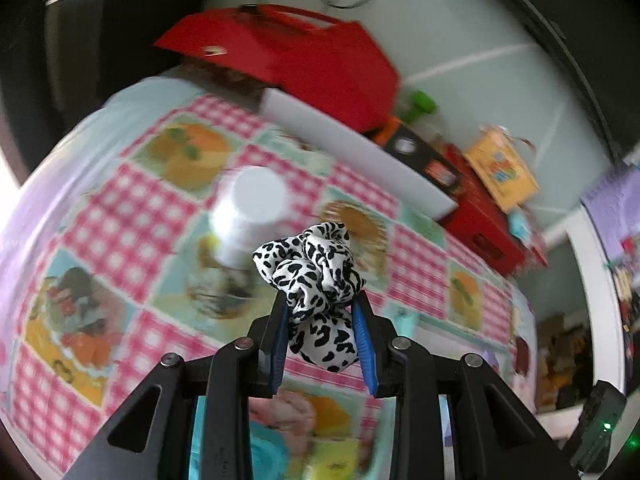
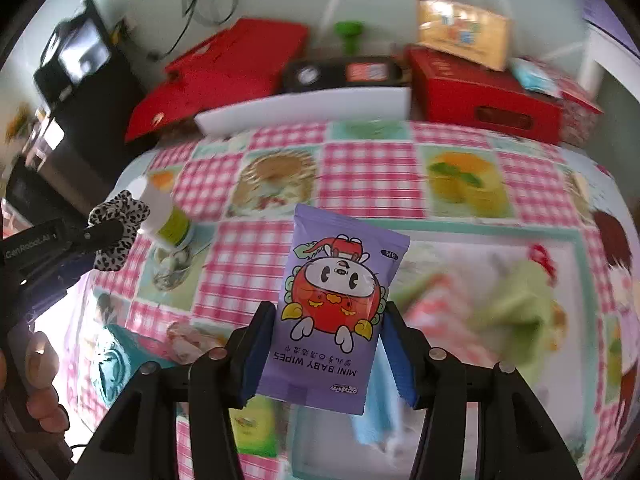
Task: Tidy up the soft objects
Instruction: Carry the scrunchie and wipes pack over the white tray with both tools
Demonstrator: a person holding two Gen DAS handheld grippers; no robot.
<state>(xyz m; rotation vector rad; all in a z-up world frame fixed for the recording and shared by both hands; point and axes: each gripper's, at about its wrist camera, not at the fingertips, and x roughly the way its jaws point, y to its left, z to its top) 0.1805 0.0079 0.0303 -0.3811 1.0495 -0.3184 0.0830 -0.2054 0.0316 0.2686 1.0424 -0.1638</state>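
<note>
My left gripper (image 1: pixel 322 308) is shut on a black-and-white leopard-print scrunchie (image 1: pixel 316 276), held above the checked tablecloth. The same scrunchie (image 2: pixel 116 232) and left gripper show at the left edge of the right wrist view. My right gripper (image 2: pixel 326 320) is shut on a purple pack of mini baby wipes (image 2: pixel 340 304), held above the table with its print upside down. A white rectangular tray (image 2: pixel 304 114) stands at the far edge of the table, beyond both grippers; it also shows in the left wrist view (image 1: pixel 352 152).
A white bottle with a green label (image 2: pixel 164 212) stands on the tablecloth (image 2: pixel 372 168) near the left gripper; it also shows in the left wrist view (image 1: pixel 252 212). Red boxes (image 2: pixel 480 88), a red case (image 2: pixel 224 68) and a yellow box (image 2: pixel 460 36) crowd the back edge. A light blue cloth (image 2: pixel 372 412) lies under the wipes.
</note>
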